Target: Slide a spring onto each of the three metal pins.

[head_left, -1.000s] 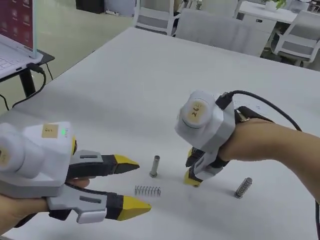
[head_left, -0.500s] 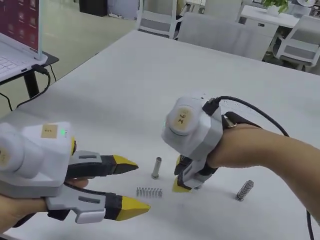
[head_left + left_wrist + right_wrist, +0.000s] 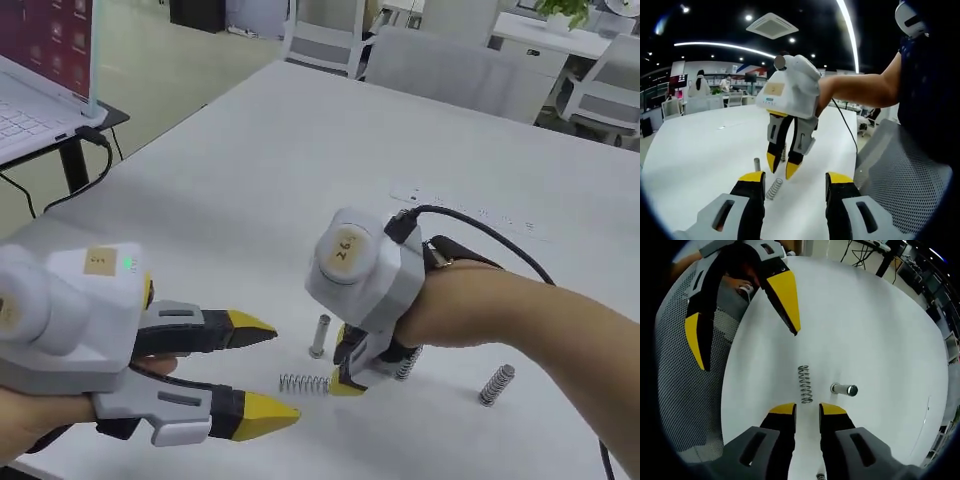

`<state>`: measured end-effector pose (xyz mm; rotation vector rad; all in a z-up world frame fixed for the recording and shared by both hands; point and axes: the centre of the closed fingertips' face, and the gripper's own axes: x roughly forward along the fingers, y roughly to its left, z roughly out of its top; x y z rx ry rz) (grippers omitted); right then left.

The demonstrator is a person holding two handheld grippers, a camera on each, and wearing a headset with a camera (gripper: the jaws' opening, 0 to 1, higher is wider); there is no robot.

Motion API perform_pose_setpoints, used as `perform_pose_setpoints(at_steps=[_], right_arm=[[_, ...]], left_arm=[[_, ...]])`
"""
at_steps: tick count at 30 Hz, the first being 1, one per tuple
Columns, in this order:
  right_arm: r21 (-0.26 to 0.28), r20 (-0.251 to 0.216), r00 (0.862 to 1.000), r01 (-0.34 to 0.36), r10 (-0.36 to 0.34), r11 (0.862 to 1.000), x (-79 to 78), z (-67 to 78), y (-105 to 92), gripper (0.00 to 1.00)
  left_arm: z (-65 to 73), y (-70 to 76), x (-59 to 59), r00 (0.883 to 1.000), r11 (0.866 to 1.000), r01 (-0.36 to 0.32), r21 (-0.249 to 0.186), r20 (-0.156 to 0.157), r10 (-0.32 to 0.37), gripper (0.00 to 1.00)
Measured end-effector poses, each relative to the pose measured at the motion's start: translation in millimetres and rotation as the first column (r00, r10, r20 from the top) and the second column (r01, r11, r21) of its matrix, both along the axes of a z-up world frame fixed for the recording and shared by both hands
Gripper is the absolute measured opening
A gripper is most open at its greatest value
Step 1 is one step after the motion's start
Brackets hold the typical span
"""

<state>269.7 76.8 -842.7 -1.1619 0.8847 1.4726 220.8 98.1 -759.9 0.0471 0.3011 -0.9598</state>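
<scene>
On the white table [image 3: 300, 180], the left gripper [image 3: 262, 370], a white and grey hand-held tool with black, yellow-tipped jaws, hovered at the 8 o'clock corner of the head view, its jaws spread wide apart with nothing between them. The right gripper [image 3: 348, 378], built the same way, pointed steeply down near the middle of that view, its yellow tips close to the tabletop and only narrowly parted, gripping nothing. A loose silver coil spring [image 3: 303, 383] lay flat on the table at 9 o'clock from those tips, just beside them. A short upright grey metal pin [image 3: 321, 335] stood at 11 o'clock from the tips, bare of any spring. A second coil spring [image 3: 497, 384] stood tilted at 3 o'clock from the right gripper, well apart from it; whether it sat over a pin could not be told. In the right gripper view the lying spring [image 3: 804, 383] stretched toward 12 o'clock from just ahead of the right gripper [image 3: 808, 409], with the pin [image 3: 844, 389] at 2 o'clock. In the left gripper view the spring [image 3: 774, 187] rested just below the descending right gripper [image 3: 781, 168], at 11 o'clock from the left gripper [image 3: 796, 177].
</scene>
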Motion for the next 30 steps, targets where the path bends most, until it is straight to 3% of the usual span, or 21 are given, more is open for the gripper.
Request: perform_pose_setpoints(at_steps=[15, 30], right_arm=[[-0.019, -0.019, 1.0, -0.02, 0.02, 1.0, -4.5, -15.9, 7.0, 0.14], [-0.037, -0.013, 0.999, -0.036, 0.035, 0.999, -4.4, -19.9, 7.8, 0.09]], left_arm=[[-2.8, 4.6, -0.6, 1.0, 1.0, -0.005, -0.001, -0.008, 0.005, 0.42], [-4.5, 6.8, -1.0, 1.0, 1.0, -0.005, -0.003, -0.012, 0.005, 0.42]])
